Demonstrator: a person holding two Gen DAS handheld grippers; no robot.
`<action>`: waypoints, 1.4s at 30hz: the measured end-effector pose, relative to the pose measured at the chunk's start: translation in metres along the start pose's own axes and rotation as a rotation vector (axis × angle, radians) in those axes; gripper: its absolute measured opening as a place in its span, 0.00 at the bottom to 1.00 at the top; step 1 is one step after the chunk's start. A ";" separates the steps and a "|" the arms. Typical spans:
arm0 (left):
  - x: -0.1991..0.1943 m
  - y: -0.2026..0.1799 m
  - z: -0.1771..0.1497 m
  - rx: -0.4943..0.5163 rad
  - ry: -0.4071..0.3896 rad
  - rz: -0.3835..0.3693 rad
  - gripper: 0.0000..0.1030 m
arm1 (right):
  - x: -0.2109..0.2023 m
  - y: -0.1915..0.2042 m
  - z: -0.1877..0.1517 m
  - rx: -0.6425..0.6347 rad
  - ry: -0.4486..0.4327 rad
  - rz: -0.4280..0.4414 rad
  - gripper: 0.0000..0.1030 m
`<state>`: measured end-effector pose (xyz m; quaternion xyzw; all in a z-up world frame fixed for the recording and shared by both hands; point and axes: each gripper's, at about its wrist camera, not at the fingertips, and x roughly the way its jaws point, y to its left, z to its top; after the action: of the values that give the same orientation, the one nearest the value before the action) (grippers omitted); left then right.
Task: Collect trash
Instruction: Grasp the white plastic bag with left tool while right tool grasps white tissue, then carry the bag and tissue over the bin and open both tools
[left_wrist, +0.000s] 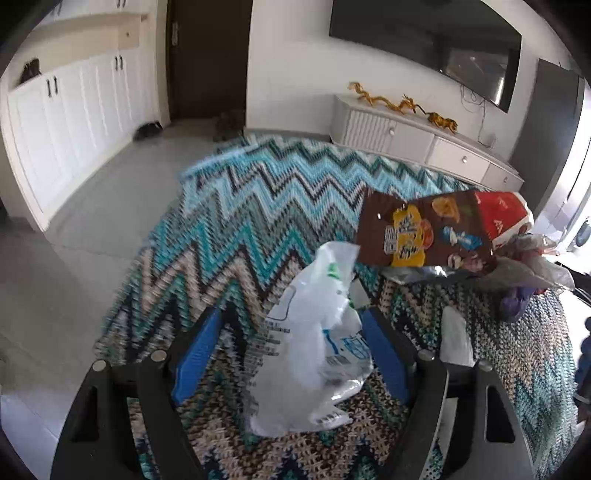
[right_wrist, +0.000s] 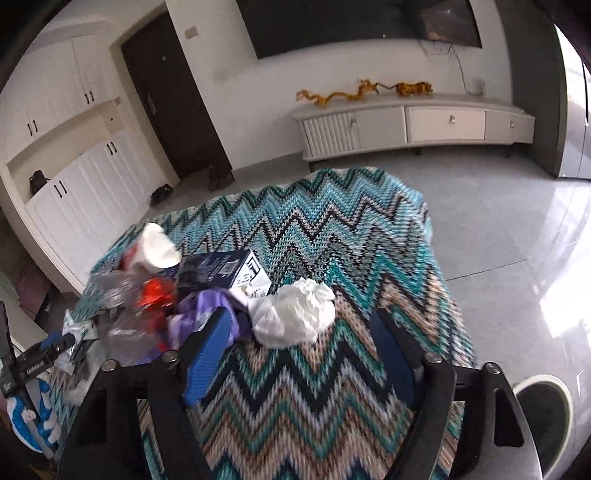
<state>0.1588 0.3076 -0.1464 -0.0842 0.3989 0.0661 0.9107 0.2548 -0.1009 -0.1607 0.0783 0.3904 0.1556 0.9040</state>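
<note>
Left hand-held gripper (left_wrist: 291, 354) stands wide open over the zigzag-patterned surface (left_wrist: 229, 206), a white plastic bag (left_wrist: 314, 350) lying between its blue pads, not clamped. Right hand-held gripper (right_wrist: 295, 358) is likewise open and empty, a crumpled white tissue (right_wrist: 295, 314) just ahead, beside the trash pile (right_wrist: 147, 299).

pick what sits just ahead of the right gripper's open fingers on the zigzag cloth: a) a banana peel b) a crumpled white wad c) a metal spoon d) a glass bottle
b: the right wrist view shows a crumpled white wad lying on the zigzag cloth just ahead of the right gripper, whose jaws stand apart with nothing between them.
</note>
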 end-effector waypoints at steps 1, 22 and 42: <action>0.002 0.000 0.000 -0.002 0.005 -0.008 0.75 | 0.006 0.000 0.002 0.003 0.007 0.000 0.70; -0.058 0.005 -0.014 0.002 -0.065 -0.022 0.32 | -0.046 0.011 -0.021 -0.014 -0.025 0.055 0.23; -0.200 -0.083 -0.001 0.124 -0.261 -0.130 0.32 | -0.281 -0.016 -0.072 -0.074 -0.329 -0.026 0.23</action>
<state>0.0388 0.2158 0.0093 -0.0441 0.2740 -0.0076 0.9607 0.0244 -0.2107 -0.0224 0.0642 0.2323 0.1432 0.9599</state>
